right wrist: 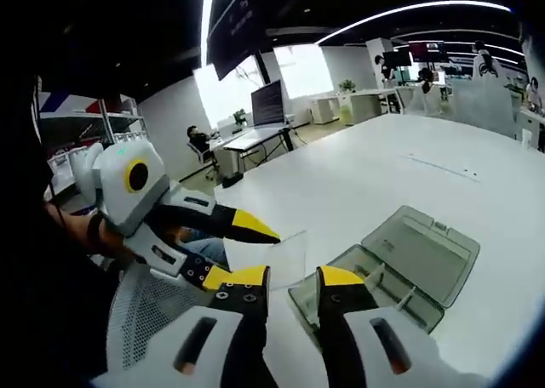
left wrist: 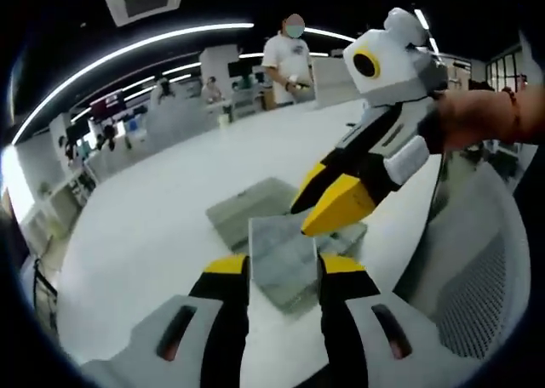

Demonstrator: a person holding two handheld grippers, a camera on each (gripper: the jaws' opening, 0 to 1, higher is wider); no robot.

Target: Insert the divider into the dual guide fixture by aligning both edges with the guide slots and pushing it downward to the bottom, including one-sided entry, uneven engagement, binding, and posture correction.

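The divider (left wrist: 285, 260), a thin translucent grey plate, stands tilted between my left gripper's (left wrist: 284, 266) yellow-tipped jaws, which are shut on its two side edges. Behind it the fixture (left wrist: 247, 205), a grey-green open case, lies on the white table (left wrist: 170, 201). My right gripper (left wrist: 308, 219) comes in from the upper right, its tips at the plate's top right corner. In the right gripper view the divider (right wrist: 285, 253) looks clear and hangs between the left gripper's (right wrist: 241, 253) jaws. My right gripper (right wrist: 292, 279) stands a little open beside the plate's edge, just in front of the fixture (right wrist: 409, 252).
A mesh office chair (left wrist: 477, 269) stands close to the table's near edge, and its mesh chair seat (right wrist: 157, 311) lies below the left gripper. A person (left wrist: 288, 60) stands at the table's far side. Desks with a monitor (right wrist: 266, 103) stand beyond the table.
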